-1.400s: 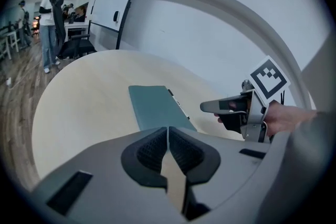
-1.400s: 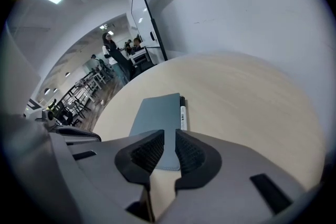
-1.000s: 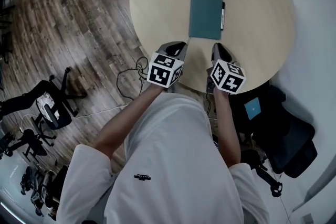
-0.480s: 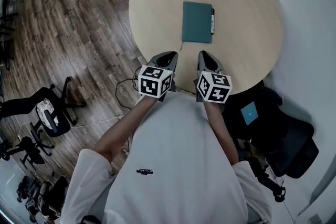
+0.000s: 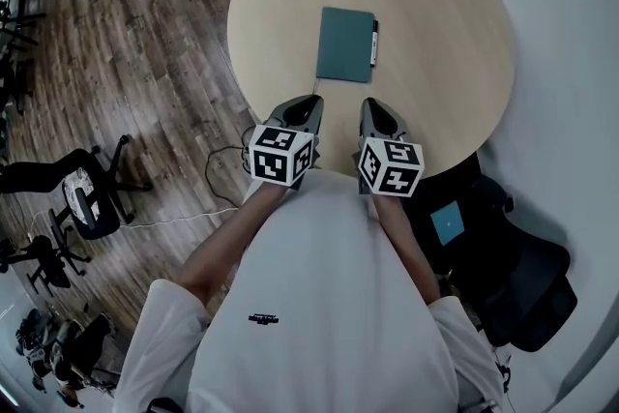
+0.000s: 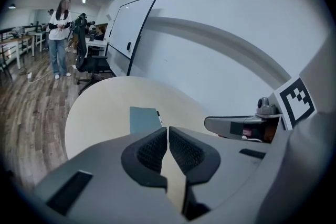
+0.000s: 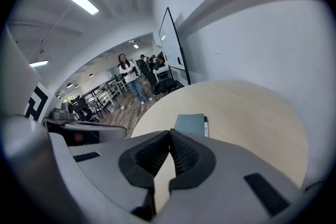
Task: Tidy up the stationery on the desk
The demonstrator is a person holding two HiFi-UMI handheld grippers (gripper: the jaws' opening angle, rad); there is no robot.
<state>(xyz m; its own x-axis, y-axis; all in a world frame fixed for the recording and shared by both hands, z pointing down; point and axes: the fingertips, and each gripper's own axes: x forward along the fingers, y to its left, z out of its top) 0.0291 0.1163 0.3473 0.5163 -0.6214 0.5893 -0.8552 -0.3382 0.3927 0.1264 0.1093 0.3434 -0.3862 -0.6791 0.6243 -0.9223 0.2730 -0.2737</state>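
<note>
Teal notebook (image 5: 345, 58) lies flat mid-surface (image 5: 435, 34), with the pen (image 5: 374, 44) parallel just beside its right edge. That looks tidy already, or set for a pick. Left gripper (image 5: 308, 103) and right gripper (image 5: 375, 107) hover at the near rim, jaws pressed together on nothing.

text: none legible | shirt logo (image 5: 263, 318): too small to read

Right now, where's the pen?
Head view: the pen lies on the round table, along the right edge of the teal notebook, ahead of the right gripper.
</note>
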